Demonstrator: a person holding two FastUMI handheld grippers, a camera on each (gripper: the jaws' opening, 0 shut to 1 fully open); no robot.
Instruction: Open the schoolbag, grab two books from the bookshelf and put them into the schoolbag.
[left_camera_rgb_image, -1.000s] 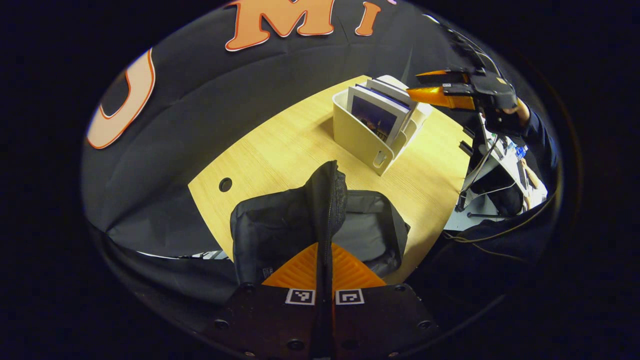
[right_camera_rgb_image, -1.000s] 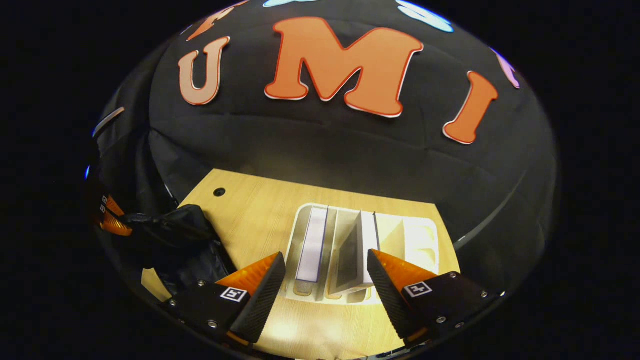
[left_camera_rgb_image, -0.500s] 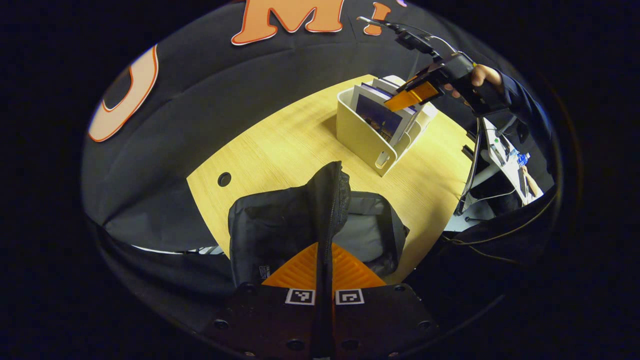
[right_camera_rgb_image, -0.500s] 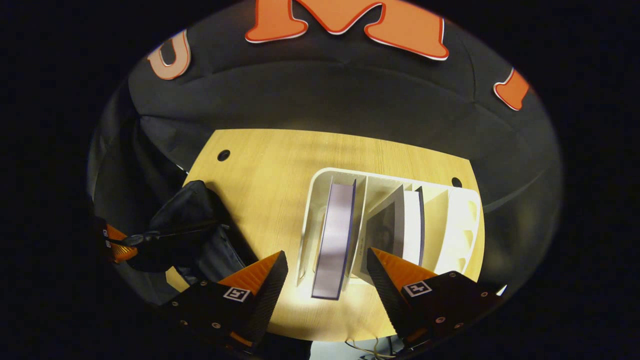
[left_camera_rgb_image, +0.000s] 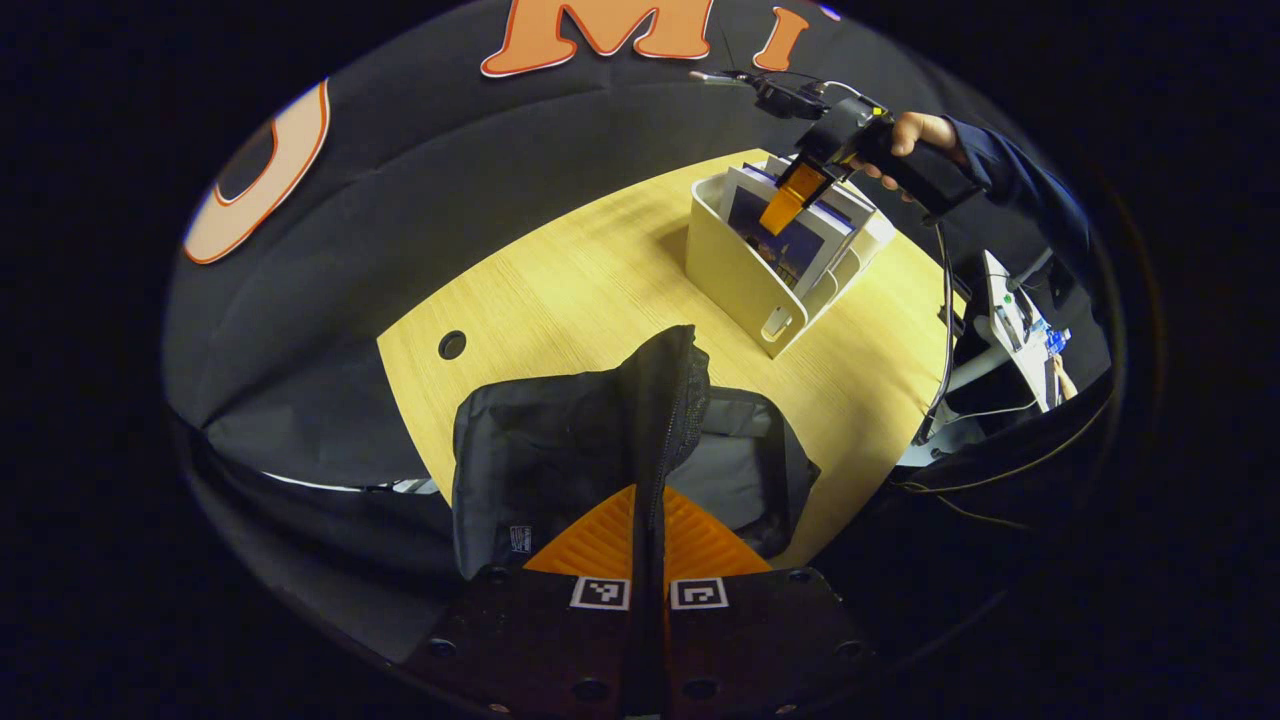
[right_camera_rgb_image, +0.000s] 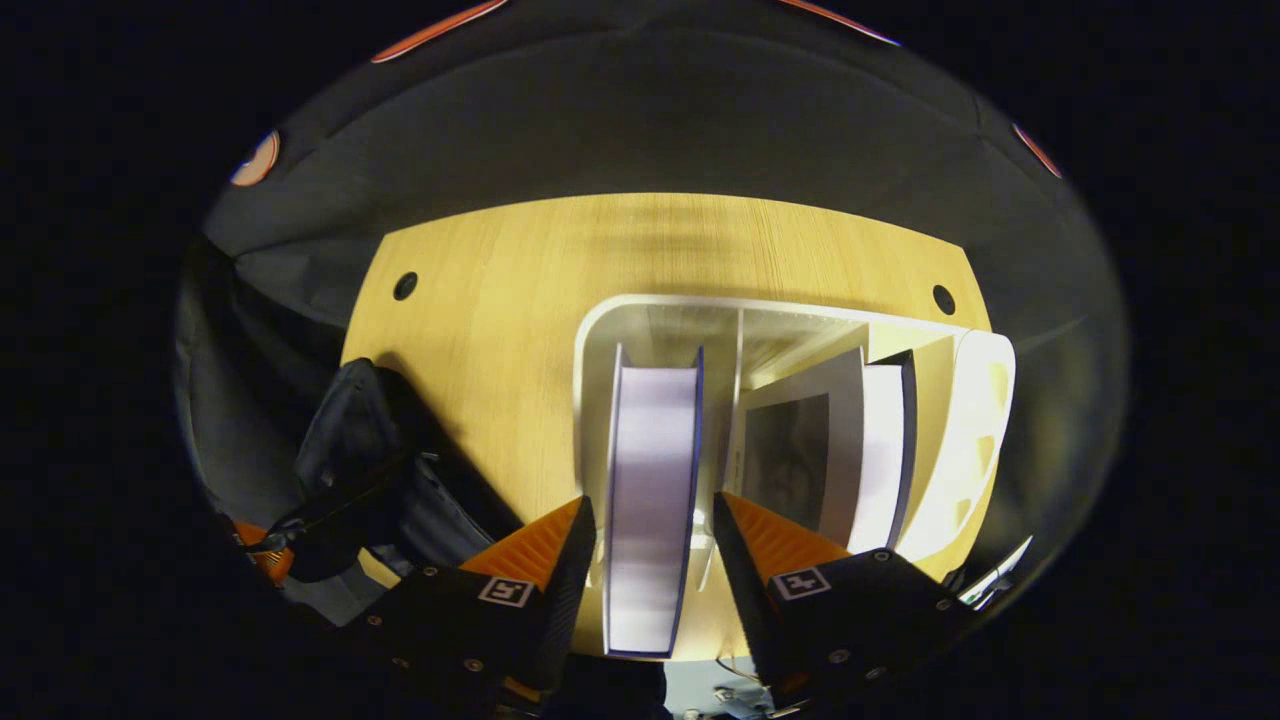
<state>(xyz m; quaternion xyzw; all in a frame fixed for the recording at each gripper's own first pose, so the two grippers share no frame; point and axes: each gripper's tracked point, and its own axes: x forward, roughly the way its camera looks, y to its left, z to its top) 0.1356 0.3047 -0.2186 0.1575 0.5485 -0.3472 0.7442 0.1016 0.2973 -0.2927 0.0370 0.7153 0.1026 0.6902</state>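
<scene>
2 ribbed orange tools (right_camera_rgb_image: 645, 560), glossy book (right_camera_rgb_image: 648, 500), black fabric schoolbag (left_camera_rgb_image: 560, 450)

We see a light wooden bench (left_camera_rgb_image: 560, 290) with round cable holes (left_camera_rgb_image: 452, 345), carrying a black schoolbag (left_camera_rgb_image: 560, 450) at its near edge and, farther off to the right, a white bookshelf (left_camera_rgb_image: 745, 285) with upright books (right_camera_rgb_image: 650, 480) in its compartments.
</scene>
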